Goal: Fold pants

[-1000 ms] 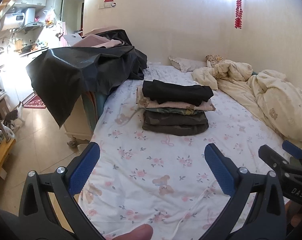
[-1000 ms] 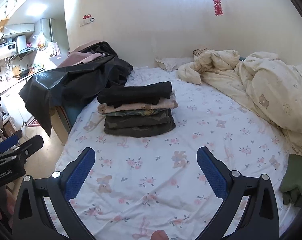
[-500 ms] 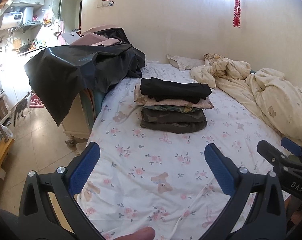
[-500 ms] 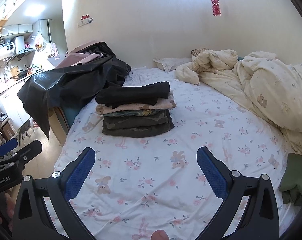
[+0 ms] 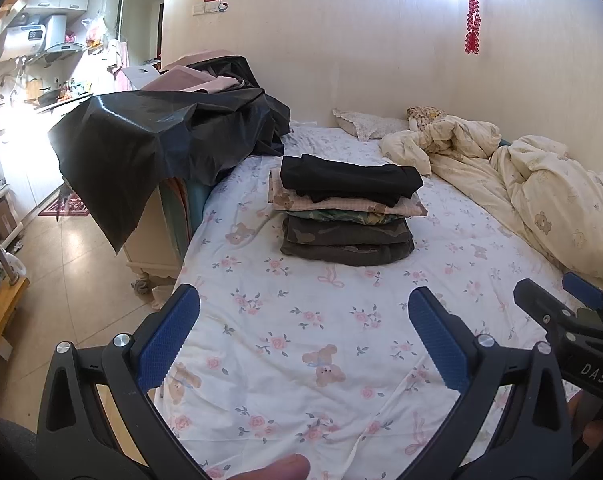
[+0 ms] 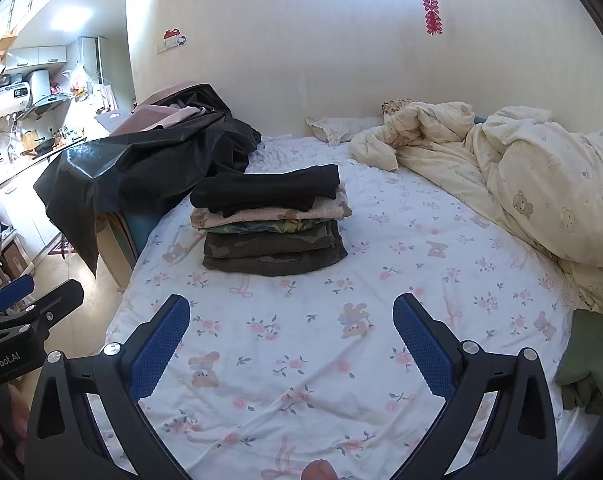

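Both tongs [image 5: 303,332] [image 6: 291,334] gape over floral cotton sheet [image 6: 301,320].

Small lived-in home, bedroom open to a kitchen. A bed [image 5: 341,360] is covered by a floral bear-print sheet, with a rumpled cream duvet [image 5: 541,184] and pillow [image 5: 365,124] at the wall. A water heater [image 5: 29,36], range hood [image 5: 57,48] and counter [image 5: 57,106] are seen left. A red ornament [image 5: 472,24] is hung on the wall.
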